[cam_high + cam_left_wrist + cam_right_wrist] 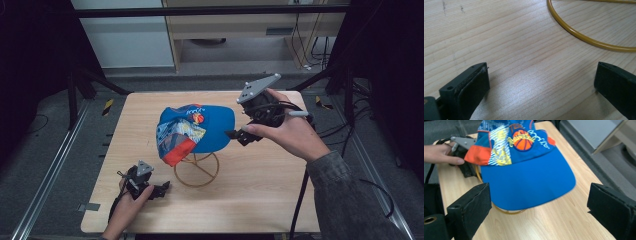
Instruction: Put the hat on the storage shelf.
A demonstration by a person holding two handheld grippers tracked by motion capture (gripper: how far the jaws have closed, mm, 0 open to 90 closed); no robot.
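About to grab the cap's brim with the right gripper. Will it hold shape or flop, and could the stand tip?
The brim looks flat and stiff, the cap crown soft and light. The thin wire stand may tip if dragged sideways.

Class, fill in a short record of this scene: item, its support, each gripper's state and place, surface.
Item: blue cap with basketball patch
Support: yellow wire stand, cap resting on top
Right gripper: open, at the cap's brim, not gripping it
Left gripper: open, low over the table beside the stand's ring
Surface: wooden table
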